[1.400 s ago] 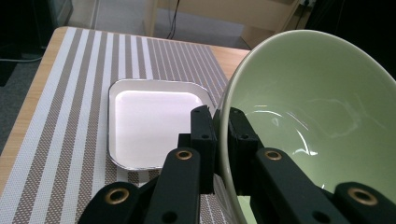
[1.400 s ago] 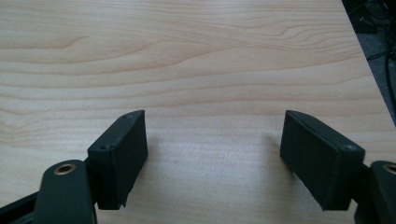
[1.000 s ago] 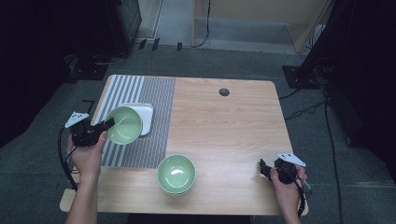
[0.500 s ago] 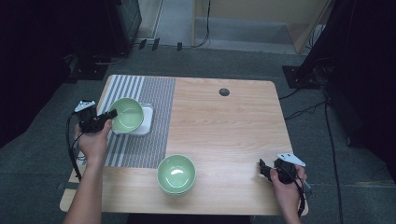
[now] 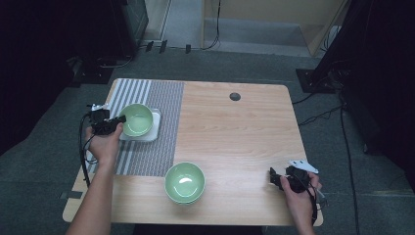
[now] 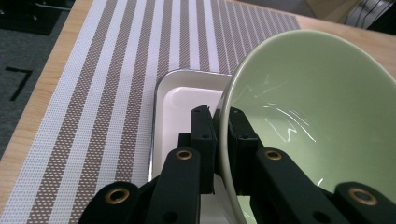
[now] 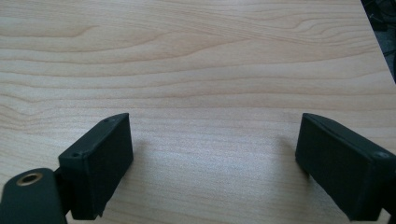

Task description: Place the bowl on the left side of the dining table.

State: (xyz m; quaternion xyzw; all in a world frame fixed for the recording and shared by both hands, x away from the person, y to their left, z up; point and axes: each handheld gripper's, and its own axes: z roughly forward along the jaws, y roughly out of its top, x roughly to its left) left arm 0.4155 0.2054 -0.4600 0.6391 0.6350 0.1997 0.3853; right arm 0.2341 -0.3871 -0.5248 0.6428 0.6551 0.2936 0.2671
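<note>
A pale green bowl (image 5: pixel 136 119) (image 6: pixel 317 121) rests over a white square dish (image 5: pixel 154 128) (image 6: pixel 180 95) on the striped placemat (image 5: pixel 147 156) at the table's left. My left gripper (image 5: pixel 117 119) (image 6: pixel 220 122) is shut on the bowl's near rim, one jaw inside it and one outside. A second green bowl (image 5: pixel 184 181) stands near the front edge, in the middle. My right gripper (image 5: pixel 272 178) (image 7: pixel 212 158) rests low over bare wood at the front right, open, with nothing between its jaws.
The wooden table (image 5: pixel 235 137) has a round dark grommet (image 5: pixel 235 96) near its far edge. Cables trail on the grey floor behind and to the right. A dark cabinet stands at the back left.
My left hand has carried the green bowl away from me along the placemat and brought it down over the white dish. The right gripper has stayed put.
</note>
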